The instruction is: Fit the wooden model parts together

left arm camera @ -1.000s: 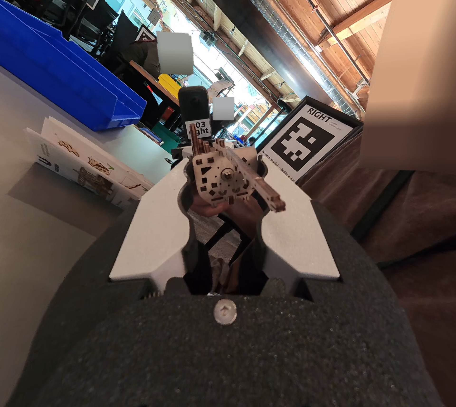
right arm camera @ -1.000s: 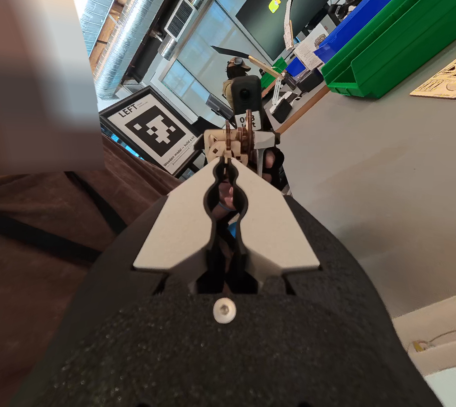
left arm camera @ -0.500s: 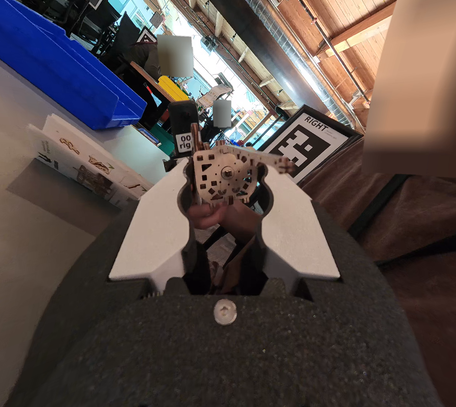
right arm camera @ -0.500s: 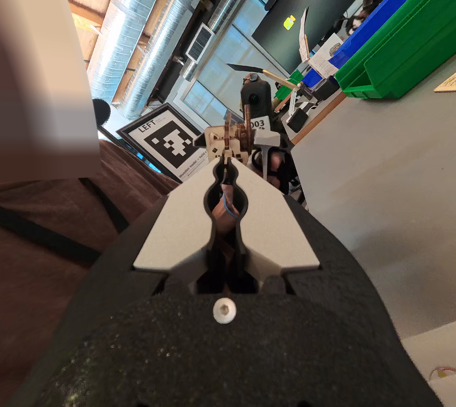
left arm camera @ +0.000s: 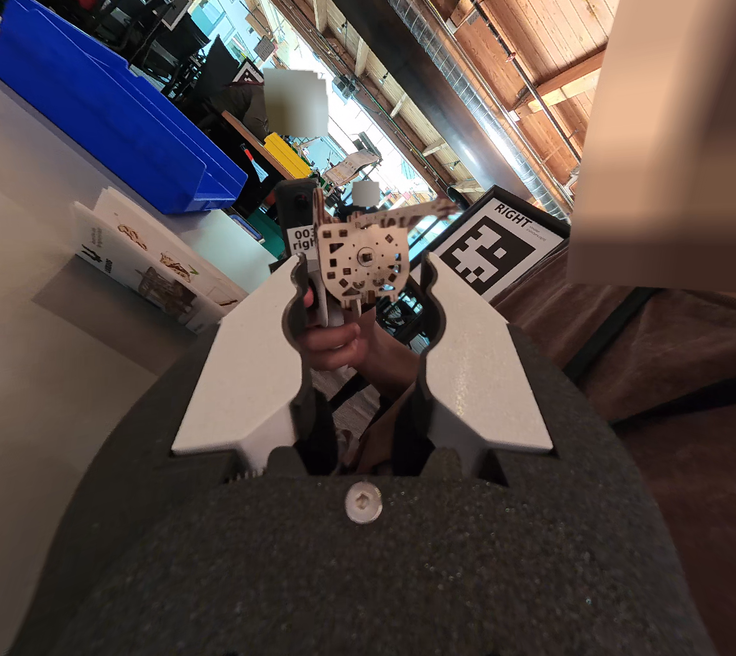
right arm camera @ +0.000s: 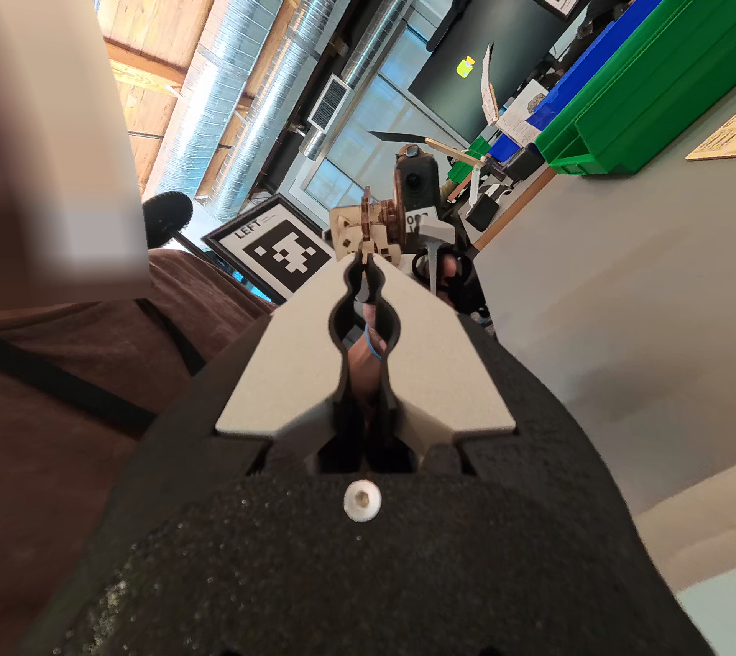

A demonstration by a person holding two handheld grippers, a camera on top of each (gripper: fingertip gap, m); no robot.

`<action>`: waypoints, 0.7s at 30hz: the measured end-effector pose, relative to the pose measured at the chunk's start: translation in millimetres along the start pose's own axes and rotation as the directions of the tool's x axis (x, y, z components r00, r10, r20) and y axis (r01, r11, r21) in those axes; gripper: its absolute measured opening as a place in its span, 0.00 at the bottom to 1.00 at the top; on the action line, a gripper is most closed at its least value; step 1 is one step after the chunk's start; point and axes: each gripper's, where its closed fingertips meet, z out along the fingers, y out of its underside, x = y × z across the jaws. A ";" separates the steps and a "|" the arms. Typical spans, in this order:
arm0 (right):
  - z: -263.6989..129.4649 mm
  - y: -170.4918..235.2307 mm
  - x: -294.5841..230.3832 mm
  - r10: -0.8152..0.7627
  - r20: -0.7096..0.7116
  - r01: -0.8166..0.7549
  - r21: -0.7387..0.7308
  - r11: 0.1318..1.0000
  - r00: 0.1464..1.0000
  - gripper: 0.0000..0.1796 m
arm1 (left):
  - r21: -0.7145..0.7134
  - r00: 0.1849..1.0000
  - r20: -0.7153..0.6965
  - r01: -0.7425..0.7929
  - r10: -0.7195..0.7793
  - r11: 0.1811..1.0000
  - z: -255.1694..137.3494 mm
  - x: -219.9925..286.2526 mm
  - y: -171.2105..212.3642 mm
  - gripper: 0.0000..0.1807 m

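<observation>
The right tool [right arm camera: 364, 258] pinches the wooden model [right arm camera: 368, 233] by its near edge, held up off the grey worktop [right arm camera: 597, 278]. The left tool [left arm camera: 362, 266] is spread wide, with the model [left arm camera: 364, 264] between its tips, untouched. Green bins [right arm camera: 645, 99] and blue bins [left arm camera: 99, 111] sit far back, contents hidden.

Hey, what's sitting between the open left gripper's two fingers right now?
In the left wrist view, the left gripper frames the wooden model, which is held beyond it by the right gripper, with a hand below.
</observation>
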 end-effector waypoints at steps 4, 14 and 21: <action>-7.1 -6.2 2.4 -0.039 -0.042 0.039 0.001 0.999 0.998 0.01 | -0.011 0.995 0.076 -0.067 0.068 0.998 -11.0 -6.6 -2.7 0.16; -7.3 2.7 7.7 -0.111 -0.100 0.102 -0.091 0.991 0.989 0.01 | -0.120 0.939 0.191 -0.267 0.286 0.956 -6.5 -9.6 6.7 0.07; -6.0 6.7 8.1 -0.141 -0.106 0.127 -0.130 0.983 0.984 0.01 | -0.143 0.939 0.191 -0.263 0.287 0.954 -7.7 -11.7 10.3 0.06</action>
